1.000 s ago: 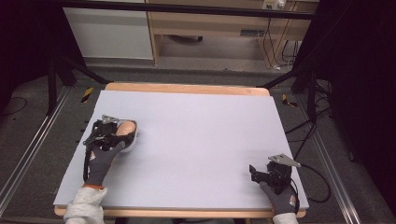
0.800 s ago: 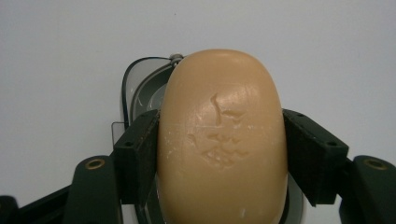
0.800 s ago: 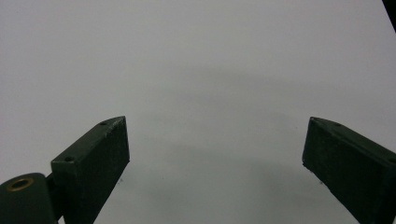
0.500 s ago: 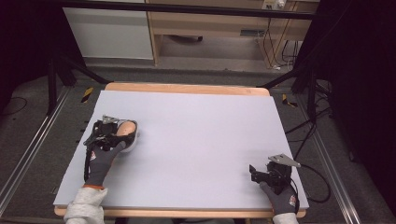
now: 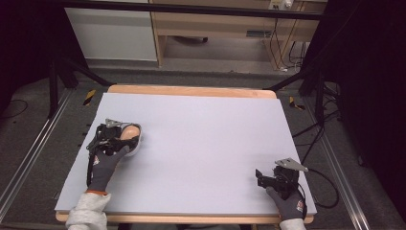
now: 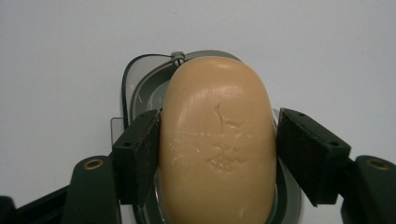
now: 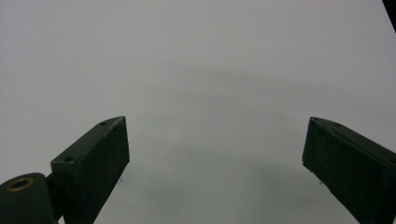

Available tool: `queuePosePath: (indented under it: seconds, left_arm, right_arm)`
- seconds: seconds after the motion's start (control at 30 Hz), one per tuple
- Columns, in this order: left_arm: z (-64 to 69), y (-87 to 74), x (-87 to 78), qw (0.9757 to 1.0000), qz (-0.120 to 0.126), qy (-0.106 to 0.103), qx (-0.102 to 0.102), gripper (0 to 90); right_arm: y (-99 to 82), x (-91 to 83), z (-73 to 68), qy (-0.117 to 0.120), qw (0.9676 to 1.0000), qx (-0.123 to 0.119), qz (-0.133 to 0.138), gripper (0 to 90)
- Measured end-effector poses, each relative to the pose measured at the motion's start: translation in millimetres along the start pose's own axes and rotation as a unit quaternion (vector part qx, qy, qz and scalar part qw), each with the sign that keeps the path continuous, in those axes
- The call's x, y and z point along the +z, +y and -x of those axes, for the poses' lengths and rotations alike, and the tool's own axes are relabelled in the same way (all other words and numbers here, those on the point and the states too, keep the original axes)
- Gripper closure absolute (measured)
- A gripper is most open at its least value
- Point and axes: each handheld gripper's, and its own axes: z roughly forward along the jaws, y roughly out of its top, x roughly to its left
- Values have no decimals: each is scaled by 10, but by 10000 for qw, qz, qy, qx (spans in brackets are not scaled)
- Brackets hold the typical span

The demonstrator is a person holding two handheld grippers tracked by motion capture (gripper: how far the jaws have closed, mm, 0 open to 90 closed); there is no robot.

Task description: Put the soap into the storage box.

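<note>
A tan oval soap bar (image 6: pixel 217 140) lies in a shallow grey dish (image 6: pixel 140 79) on the pale table (image 5: pixel 206 124), at its left side. My left gripper (image 6: pixel 217 144) straddles the bar, a black pad pressed against each long side, so it is shut on it. From above, the soap bar (image 5: pixel 130 132) and dish (image 5: pixel 136 146) sit just beyond the gloved left hand (image 5: pixel 106 163). My right gripper (image 5: pixel 259 177) rests near the front right corner, and in its own view that gripper (image 7: pixel 215 149) is open, with bare table between its jaws.
A wooden rim (image 5: pixel 191 91) borders the table's far side. Cables (image 5: pixel 321 182) trail off the right edge by the right gripper. Stand legs (image 5: pixel 72 72) and a metal rail (image 5: pixel 28 158) are on the floor to the left, and a cabinet (image 5: pixel 210 24) stands behind.
</note>
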Motion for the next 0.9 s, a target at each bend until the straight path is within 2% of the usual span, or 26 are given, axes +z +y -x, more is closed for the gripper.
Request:
queuePosePath:
  seconds: [0.2,0.63,0.77,0.9]
  left_arm:
    - [28,5,-7,10000,-15,28,56,300]
    - [69,32,-68,9998,123,16,139,292]
    - [102,54,-123,9997,204,-87,142,295]
    - [189,85,-208,9987,388,-281,182,299]
  right_arm:
    - [0,-1,1,3,10000,-2,3,76]
    - [1,-4,-1,17,10000,-1,2,76]
    - [1,-5,1,9,10000,7,7,76]
    - [1,-7,2,-2,10000,1,22,76]
